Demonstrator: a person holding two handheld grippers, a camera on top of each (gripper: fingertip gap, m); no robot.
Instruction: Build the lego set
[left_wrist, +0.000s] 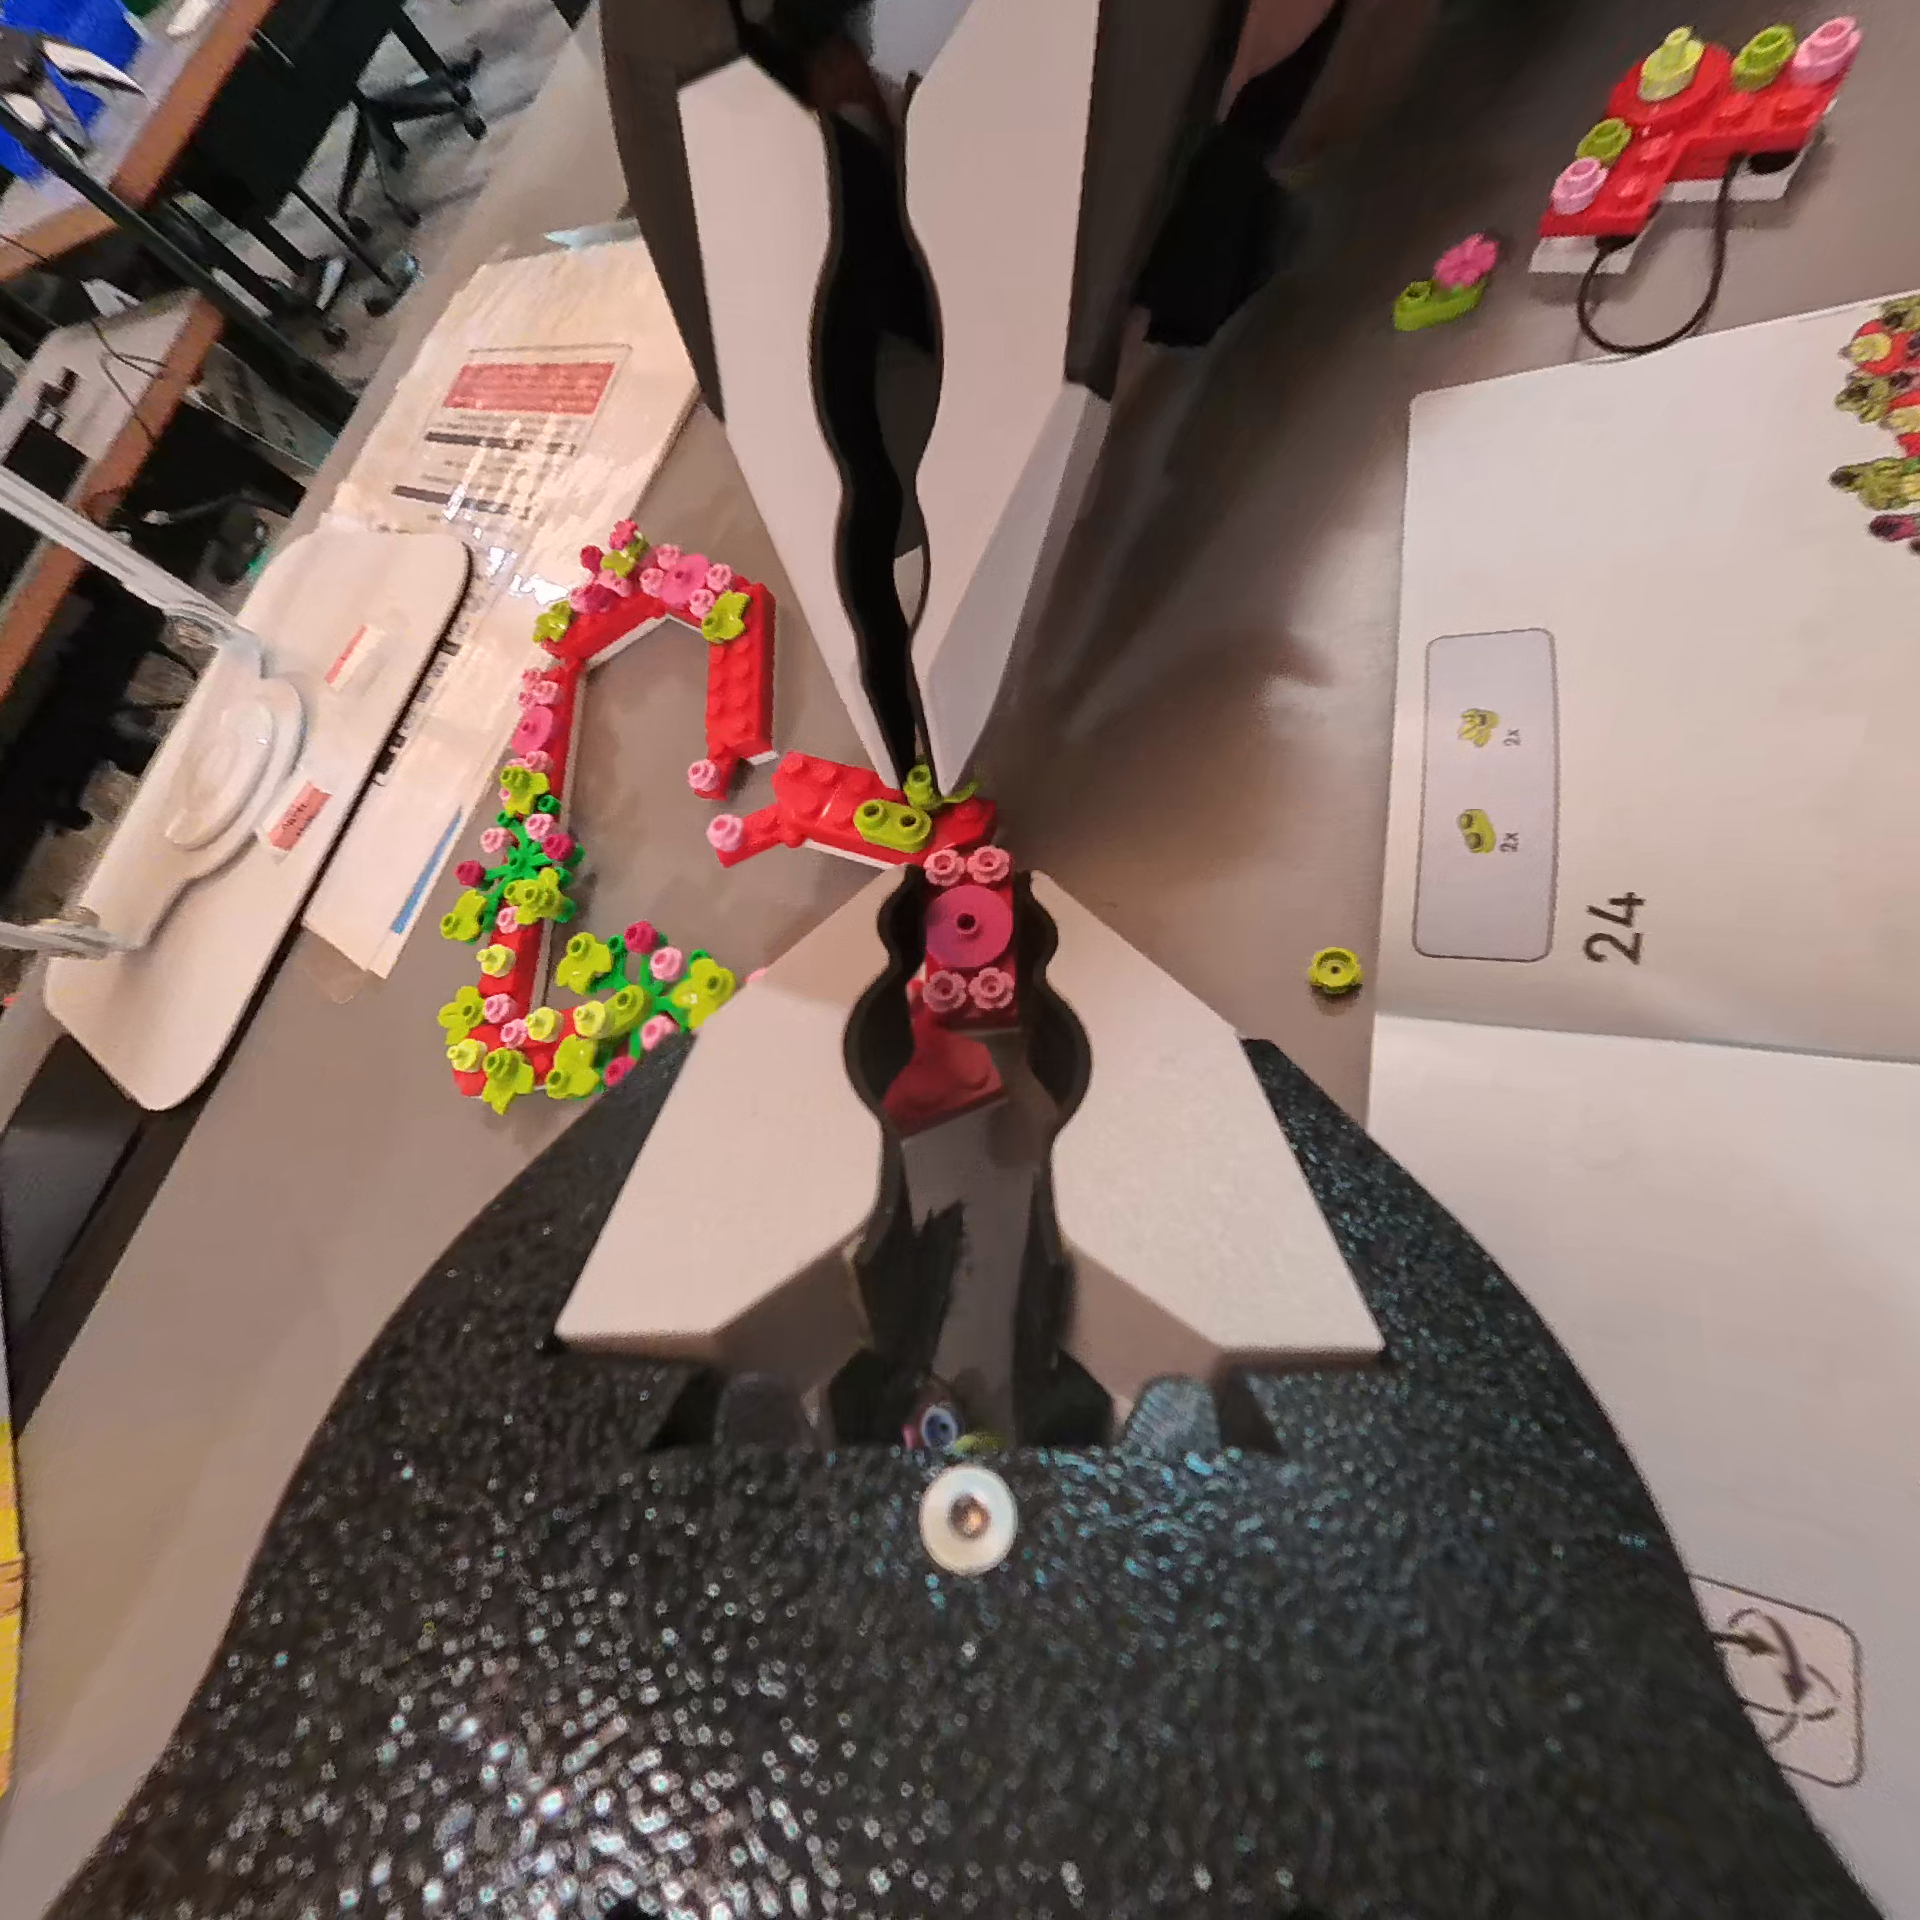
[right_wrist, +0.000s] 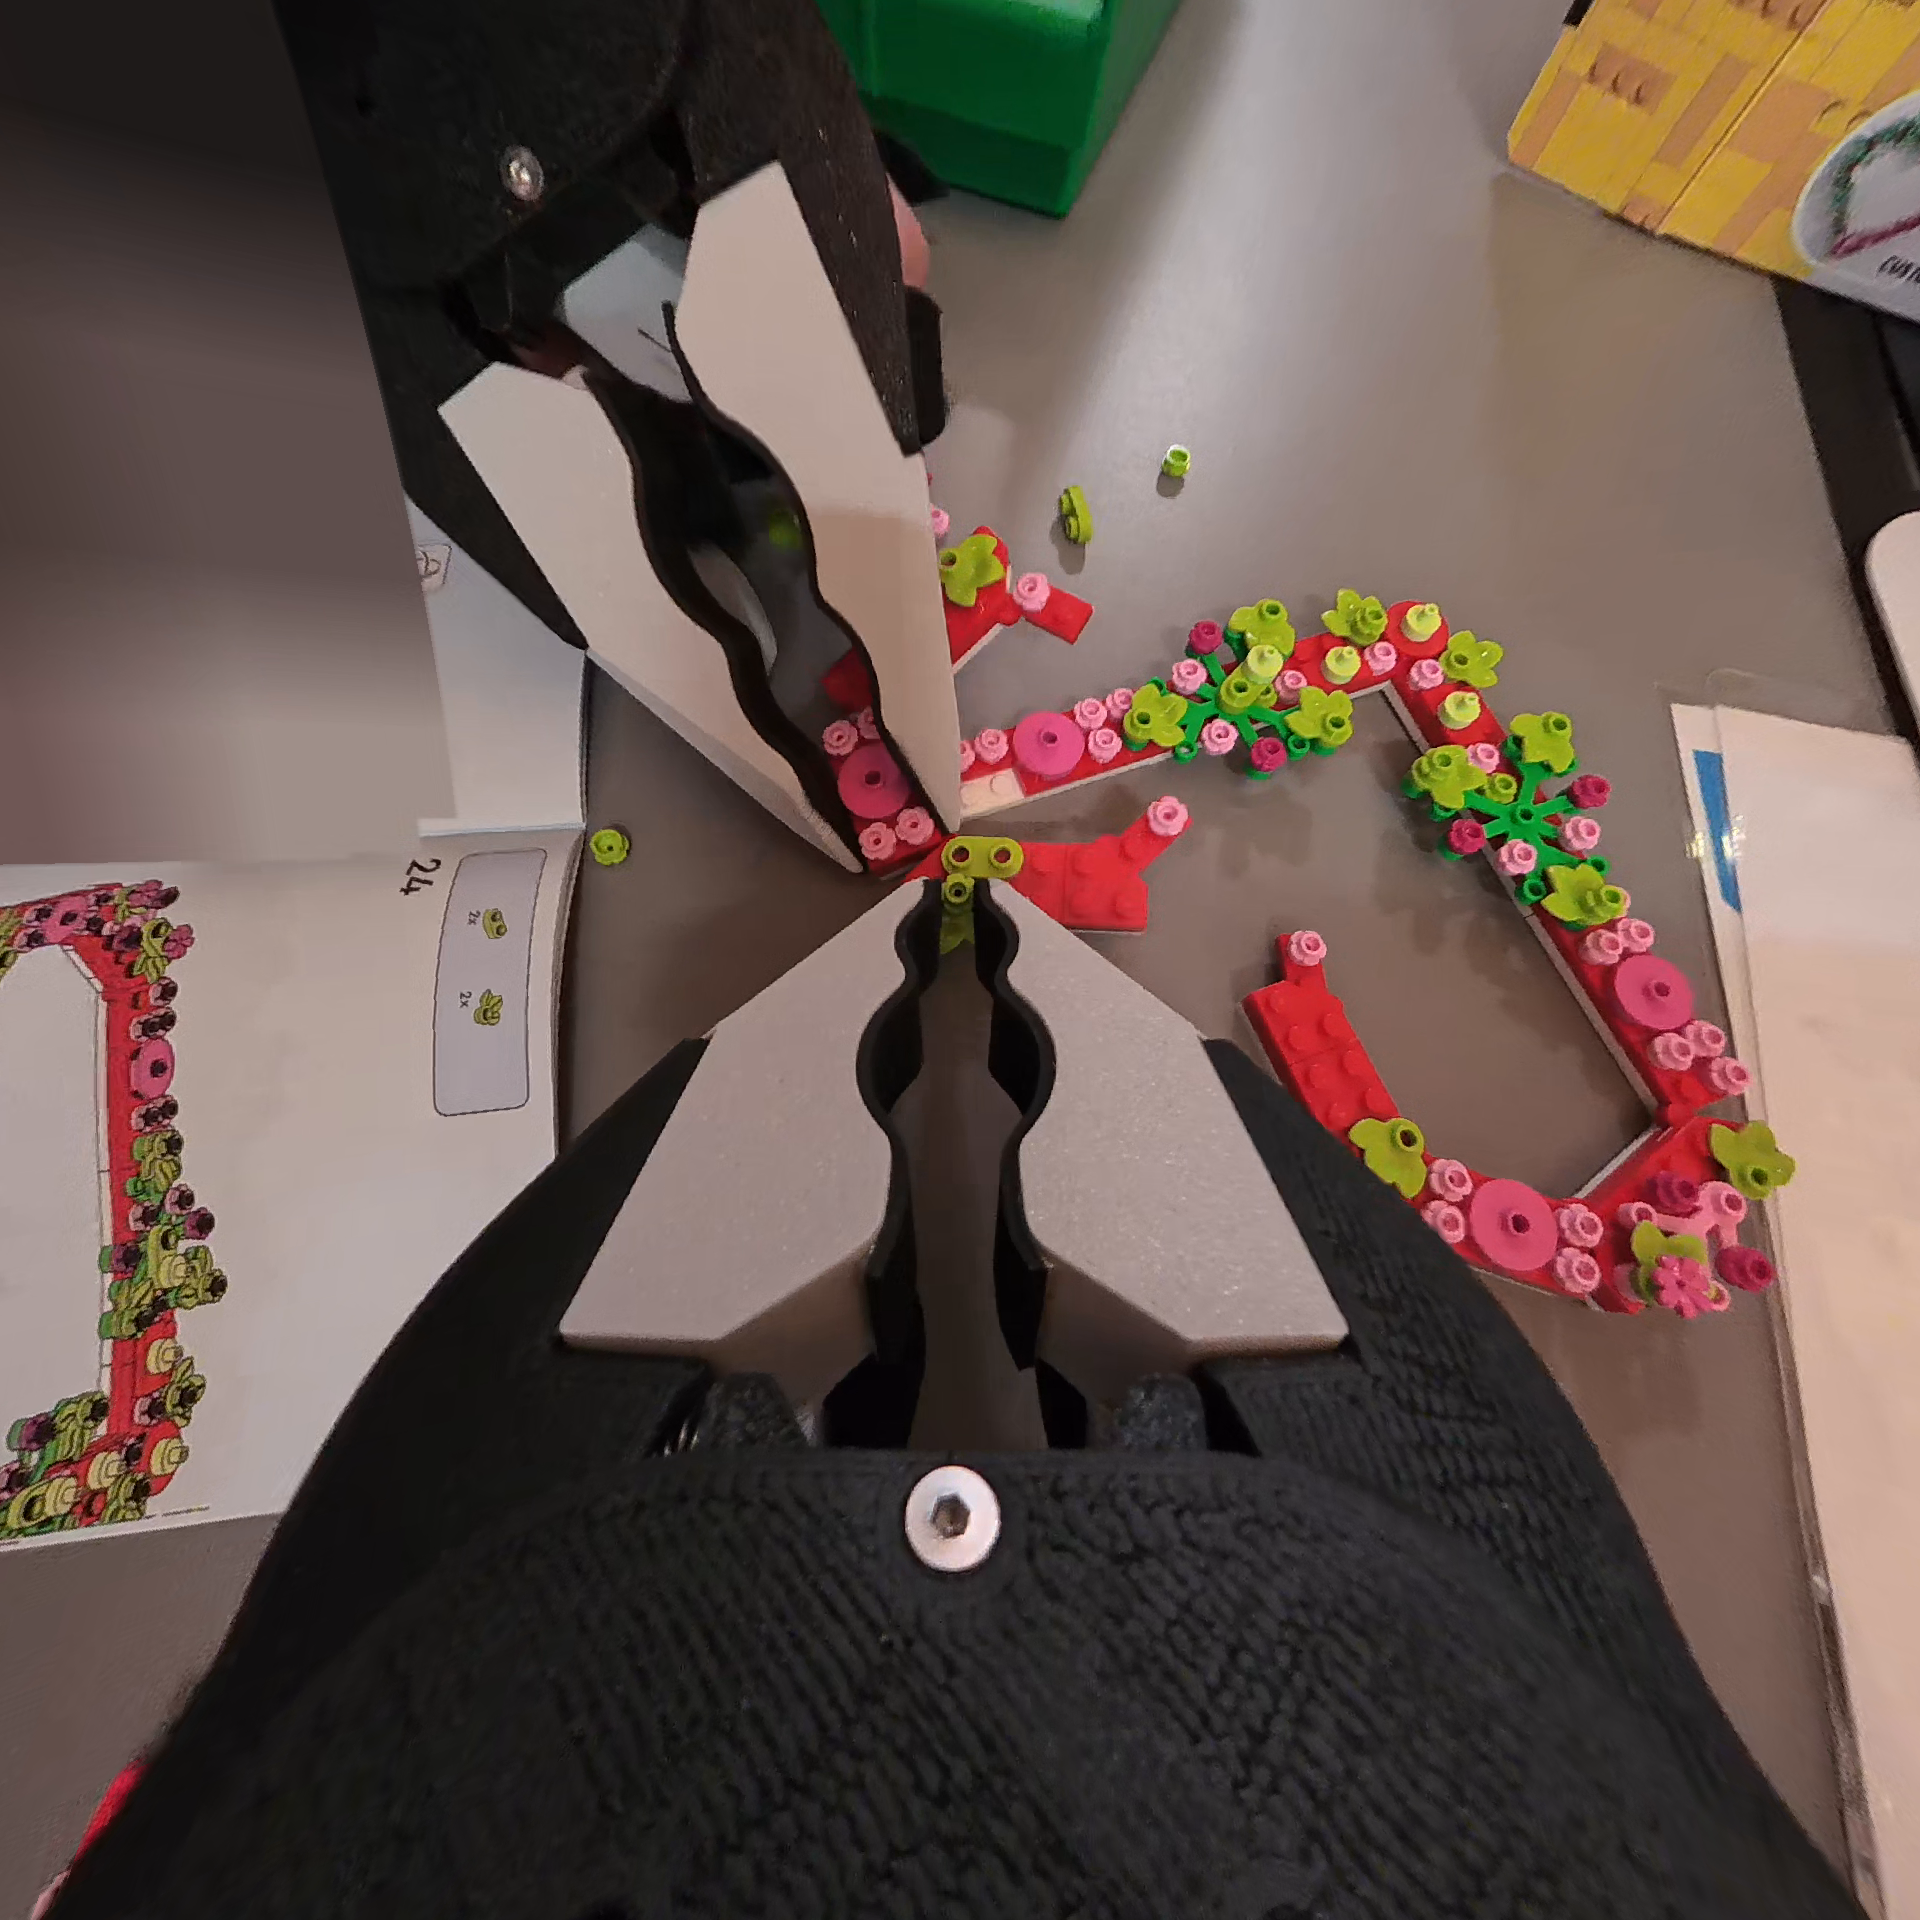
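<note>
1. The left gripper (left_wrist: 961, 883) has its jaws narrowed around a red lego segment (left_wrist: 966, 935) that carries a magenta round disc and small pink flowers; in the right wrist view the same gripper (right_wrist: 899, 831) reaches in from 11 o'clock onto that segment.
2. The right gripper (right_wrist: 961, 899) has its jaws nearly closed, pinching a small lime-green leaf piece (right_wrist: 956, 914) at the tips; in the left wrist view it (left_wrist: 920, 774) comes down from 12 o'clock.
3. The leaf piece sits just beside a lime two-stud plate (right_wrist: 982, 855) on the red segment, where the two grippers' tips meet.
4. The large heart-shaped lego frame (right_wrist: 1507, 935), red with pink and green flowers, lies on the grey table (right_wrist: 1299, 364) at 3 o'clock in the right wrist view.
5. An open instruction booklet (right_wrist: 312, 1039) lies at 9 o'clock.
6. A loose lime round stud (right_wrist: 610, 844) rests beside the booklet's edge.
7. A second red sub-assembly (left_wrist: 1704, 125) lies at 1 o'clock in the left wrist view.
</note>
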